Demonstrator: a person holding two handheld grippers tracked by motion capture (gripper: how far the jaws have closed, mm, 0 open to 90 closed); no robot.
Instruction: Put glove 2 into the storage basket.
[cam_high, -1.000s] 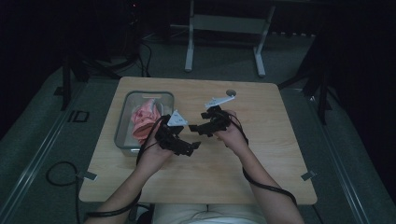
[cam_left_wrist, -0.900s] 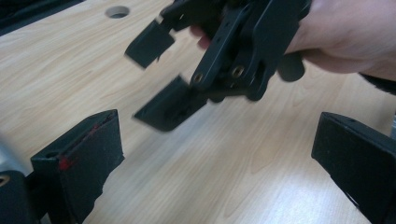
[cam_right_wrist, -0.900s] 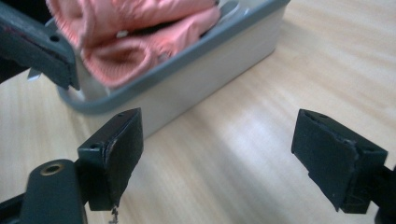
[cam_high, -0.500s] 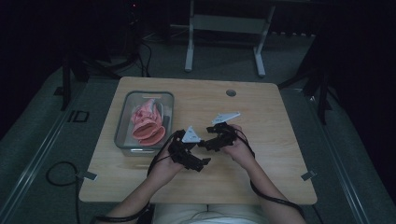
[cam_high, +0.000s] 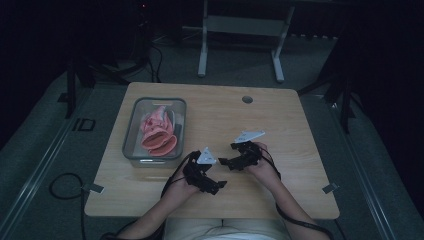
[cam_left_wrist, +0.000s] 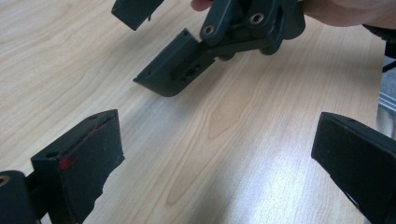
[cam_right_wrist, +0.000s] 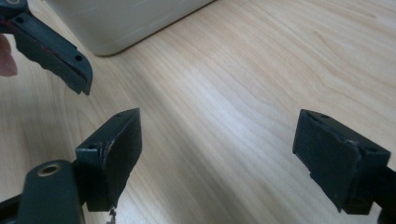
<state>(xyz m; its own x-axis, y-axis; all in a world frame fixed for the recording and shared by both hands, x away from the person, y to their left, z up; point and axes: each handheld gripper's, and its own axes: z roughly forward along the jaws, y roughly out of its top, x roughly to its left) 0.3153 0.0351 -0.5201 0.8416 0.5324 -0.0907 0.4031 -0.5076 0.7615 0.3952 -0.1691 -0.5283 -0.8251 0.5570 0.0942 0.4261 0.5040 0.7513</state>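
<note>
Both black two-jaw grippers are held low over the pale wooden worktop (cam_high: 280, 120), near the person's edge, and nothing is gripped by either. The left gripper (cam_high: 216, 186) is kept with its fingers (cam_left_wrist: 84, 158) spread wide apart, bare wood seen between them, and the right gripper (cam_high: 225, 161) is held the same way, fingers (cam_right_wrist: 112, 149) well apart with only worktop in the gap. They're pointed roughly at each other, tips near but not touching, which is probably why each one's jaw is caught in the other's camera.

The clear plastic rectangular tub (cam_high: 131, 150) is parked at the left side of the worktop, just beside the left gripper, with a bundle of pink, soft-looking stuff (cam_high: 157, 132) piled inside it. What that pink stuff actually is can't be told from up there. Judging by the layout, the tub is kept within easy reach, and the open fingers are likely readied for a grab at its contents.
</note>
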